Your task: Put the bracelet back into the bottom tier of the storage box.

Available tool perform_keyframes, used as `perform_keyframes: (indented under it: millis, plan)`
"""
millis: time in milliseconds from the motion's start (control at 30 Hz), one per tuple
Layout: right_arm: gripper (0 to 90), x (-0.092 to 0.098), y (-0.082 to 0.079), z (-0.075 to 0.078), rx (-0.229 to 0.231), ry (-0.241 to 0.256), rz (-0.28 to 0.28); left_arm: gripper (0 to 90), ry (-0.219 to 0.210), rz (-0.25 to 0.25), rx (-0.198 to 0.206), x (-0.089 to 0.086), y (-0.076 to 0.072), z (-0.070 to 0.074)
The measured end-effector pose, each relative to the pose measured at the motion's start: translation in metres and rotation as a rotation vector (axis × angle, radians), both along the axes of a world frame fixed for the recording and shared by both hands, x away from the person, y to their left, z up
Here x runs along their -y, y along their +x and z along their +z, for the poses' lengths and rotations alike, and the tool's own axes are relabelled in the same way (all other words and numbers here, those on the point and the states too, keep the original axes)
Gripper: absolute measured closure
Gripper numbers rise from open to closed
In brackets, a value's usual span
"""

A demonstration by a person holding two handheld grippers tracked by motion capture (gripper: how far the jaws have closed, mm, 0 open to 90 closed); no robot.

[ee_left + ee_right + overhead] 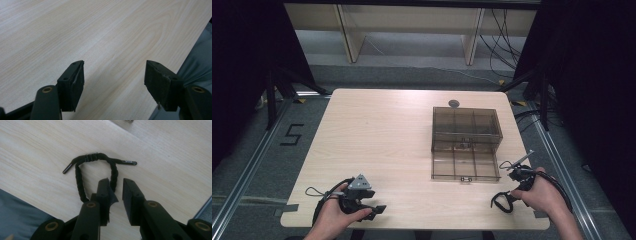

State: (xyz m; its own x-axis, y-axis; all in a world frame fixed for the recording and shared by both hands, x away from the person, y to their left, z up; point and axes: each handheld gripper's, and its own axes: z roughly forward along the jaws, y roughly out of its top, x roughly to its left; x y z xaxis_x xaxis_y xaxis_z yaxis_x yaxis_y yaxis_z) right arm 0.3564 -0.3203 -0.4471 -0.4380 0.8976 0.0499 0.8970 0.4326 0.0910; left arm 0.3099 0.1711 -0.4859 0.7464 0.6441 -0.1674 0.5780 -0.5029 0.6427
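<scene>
A smoky see-through compartment box point(466, 126) stands open at the table's centre right, its divided lid point(465, 164) lying flat toward me. My left gripper point(378, 210) point(113, 82) rests near the front left edge. Its jaws are wide apart over bare wood. At the front right corner my right gripper point(516, 189) point(116, 185) is held low. Its jaws stand a narrow gap apart with nothing between them. A black cord loop point(79, 173) point(501, 200) lies on the wood just ahead of the right jaws, passing behind one of them.
The pale wooden table point(377, 135) has a small dark disc point(454, 103) at its far edge. Black tripod legs point(274, 90) stand on the floor to the left and right of it. A floor mark "5" point(292, 134) shows at the left.
</scene>
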Motion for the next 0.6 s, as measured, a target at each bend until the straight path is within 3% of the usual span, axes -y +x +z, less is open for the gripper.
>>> perform_keyframes:
  millis: [33, 100, 133, 233, 267, 333, 433, 467, 600]
  plan:
    - [75.6, 0.002, 0.003, -0.005, -0.005, -0.018, 0.031, 32.4, 0.002, 0.0, -0.001, 0.0, 0.0, 0.0]
    - [75.4, 0.0, 0.003, -0.006, 0.0, -0.024, 0.013, 32.4, -0.008, 0.009, -0.001, 0.001, -0.001, 0.0]
    - [75.3, 0.001, 0.005, -0.008, 0.007, -0.019, 0.026, 32.4, 0.013, -0.002, 0.009, 0.0, 0.0, 0.0]
    - [75.3, -0.001, 0.007, -0.009, 0.003, -0.035, 0.054, 32.4, 0.002, -0.004, -0.008, 0.0, -0.001, 0.0]
    - [75.3, -0.003, 0.006, -0.008, -0.015, -0.041, 0.027, 32.4, 0.001, 0.007, -0.009, 0.001, -0.002, 0.0]
    - [75.4, -0.003, 0.007, -0.01, -0.013, -0.02, 0.039, 32.4, 0.003, 0.004, 0.0, 0.001, 0.0, 0.0]
    - [75.8, -0.005, 0.007, -0.011, -0.033, -0.034, 0.005, 32.4, -0.005, 0.013, -0.009, 0.002, -0.001, -0.001]
    - [76.0, -0.004, 0.007, -0.013, -0.016, -0.044, 0.021, 32.4, 0.003, 0.001, -0.01, 0.001, -0.001, 0.0]
    - [77.9, -0.005, 0.009, -0.016, -0.032, -0.045, 0.027, 32.4, -0.002, 0.004, -0.005, 0.001, -0.001, 0.0]
